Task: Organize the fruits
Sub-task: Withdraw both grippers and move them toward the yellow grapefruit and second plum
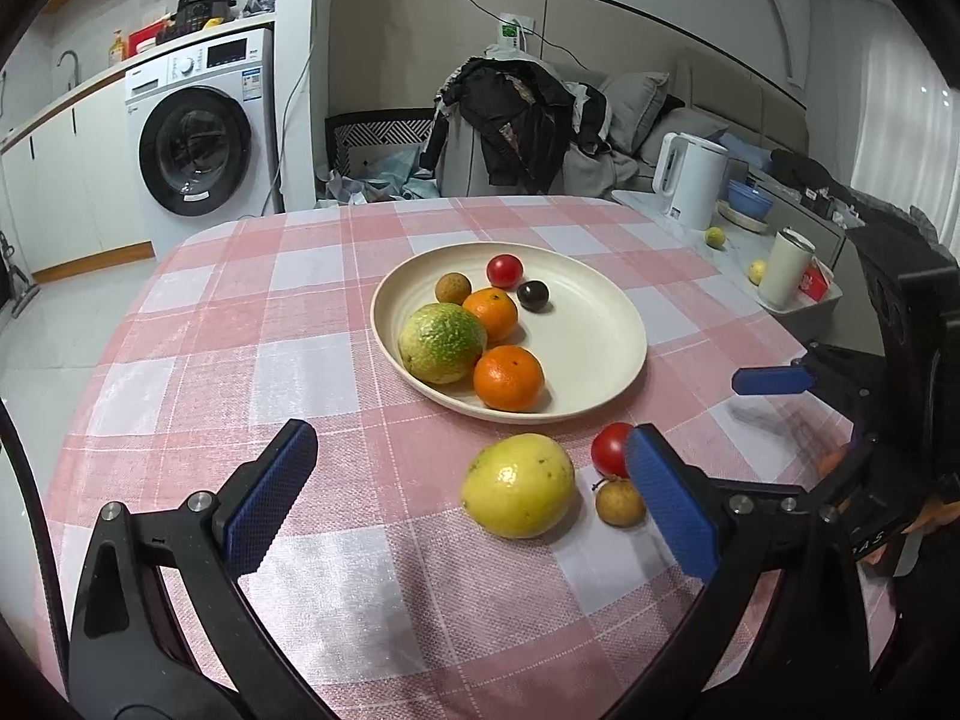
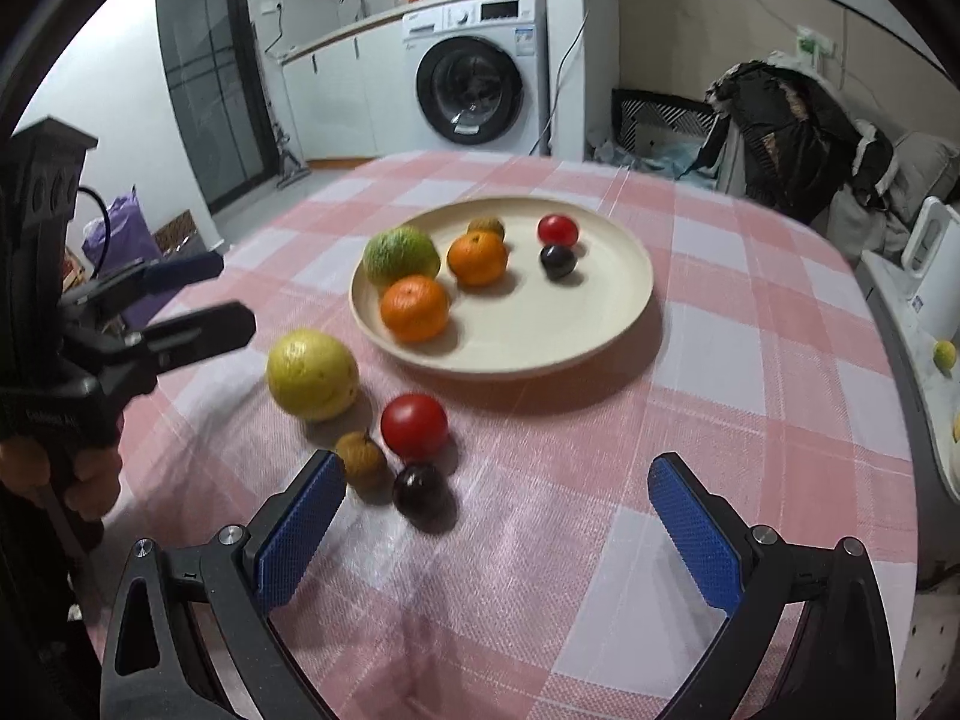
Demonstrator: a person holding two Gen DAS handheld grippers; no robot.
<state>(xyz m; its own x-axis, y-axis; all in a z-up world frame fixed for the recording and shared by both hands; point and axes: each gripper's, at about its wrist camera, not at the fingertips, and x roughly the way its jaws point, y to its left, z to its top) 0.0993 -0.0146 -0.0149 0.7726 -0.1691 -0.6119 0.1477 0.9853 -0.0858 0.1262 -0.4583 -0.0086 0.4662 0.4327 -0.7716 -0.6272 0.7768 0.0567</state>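
Note:
A cream plate holds a green-yellow fruit, two oranges, a longan, a red tomato and a dark plum. On the cloth in front lie a yellow fruit, a red tomato, a longan and a dark plum. My left gripper is open and empty, with the yellow fruit between its fingers. My right gripper is open and empty, just behind the loose plum.
The table has a pink checked cloth. A side counter at the right holds a white kettle, a blue bowl, a white cup and small yellow fruits. A chair with dark clothes stands behind the table.

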